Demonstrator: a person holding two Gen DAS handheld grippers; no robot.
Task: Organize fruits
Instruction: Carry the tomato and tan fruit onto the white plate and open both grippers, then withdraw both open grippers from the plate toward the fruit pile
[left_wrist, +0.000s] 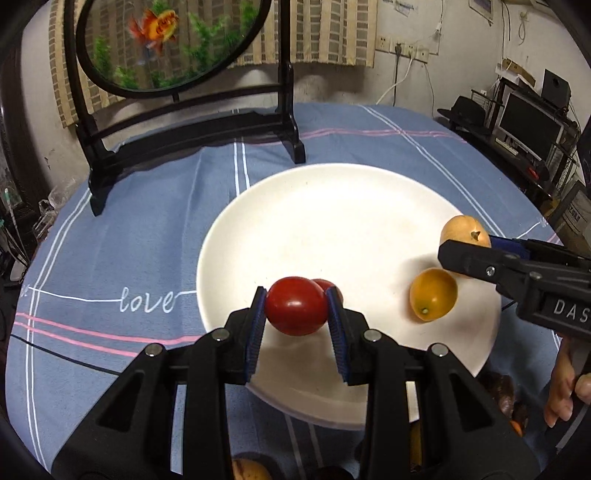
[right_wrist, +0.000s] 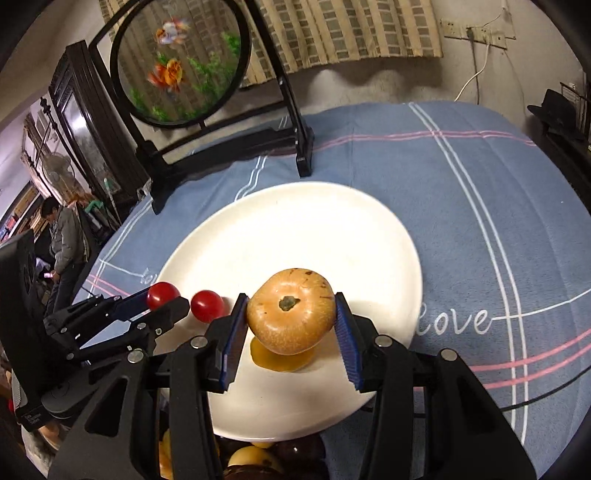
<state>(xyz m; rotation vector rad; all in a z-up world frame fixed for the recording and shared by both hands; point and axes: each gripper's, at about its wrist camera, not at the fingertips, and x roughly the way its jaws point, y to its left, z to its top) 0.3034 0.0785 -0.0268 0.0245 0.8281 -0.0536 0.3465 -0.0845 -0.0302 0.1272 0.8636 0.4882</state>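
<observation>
The left tongs (left_wrist: 296, 306) are clenched on a red tomato (left_wrist: 296, 305), their blue pads pressing its two sides, and hold it above the near edge of a white plate (left_wrist: 332, 206). A second small red tomato (right_wrist: 207, 305) lies on the plate just behind the held one. The right tongs (right_wrist: 291, 314) grasp a tan round fruit (right_wrist: 291, 310) with a dark stem scar facing the camera, and it hangs over the plate's right part. Directly beneath it on the plate rests a small orange fruit (left_wrist: 433, 294), apart from the tomatoes. The plate sits on a tabletop covered by a blue cloth (left_wrist: 147, 206) with white and pink stripes and the word "love". At the far edge of the cloth stands a black frame (left_wrist: 192, 125) carrying a round goldfish picture. More fruit, dark and yellow, lies at the near edge under the tongs, mostly hidden. A person's hand (left_wrist: 565, 384) shows at the right edge of the left view.
</observation>
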